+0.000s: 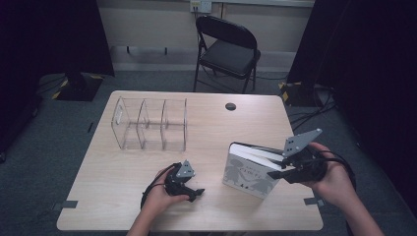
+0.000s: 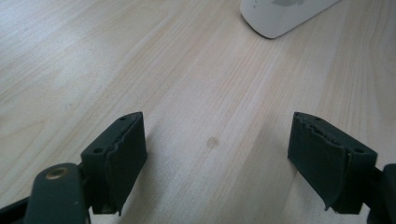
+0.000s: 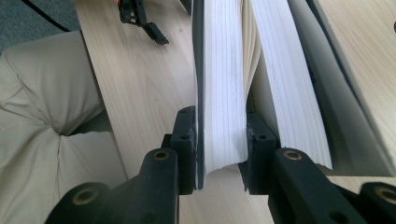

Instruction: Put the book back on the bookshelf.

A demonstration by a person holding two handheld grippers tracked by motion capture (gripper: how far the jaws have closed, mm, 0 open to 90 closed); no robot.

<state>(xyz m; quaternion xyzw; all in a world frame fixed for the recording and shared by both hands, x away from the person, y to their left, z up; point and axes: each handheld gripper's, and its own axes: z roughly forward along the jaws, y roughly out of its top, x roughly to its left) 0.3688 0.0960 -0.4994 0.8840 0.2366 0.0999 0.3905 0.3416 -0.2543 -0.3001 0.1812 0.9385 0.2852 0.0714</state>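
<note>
A white hardcover book [image 1: 248, 176] with grey figures on its cover stands tilted up on the wooden table [image 1: 123, 172], right of centre. My right gripper [image 1: 279, 169] is shut on the front cover and a wad of pages [image 3: 223, 116]; the remaining pages [image 3: 285, 88] fan away from the held part. My left gripper [image 1: 196, 189] rests low over the table near the front edge, left of the book. Its jaws stand open with bare wood between the pads [image 2: 123, 156]. A corner of the book [image 2: 285, 16] lies ahead of them.
A clear plastic organiser [image 1: 150, 123] with three compartments stands at the table's back left. A dark round grommet [image 1: 230, 106] sits near the far edge. A black folding chair [image 1: 227, 49] stands beyond the table. The person's lap in beige cloth [image 3: 46, 102] is below the front edge.
</note>
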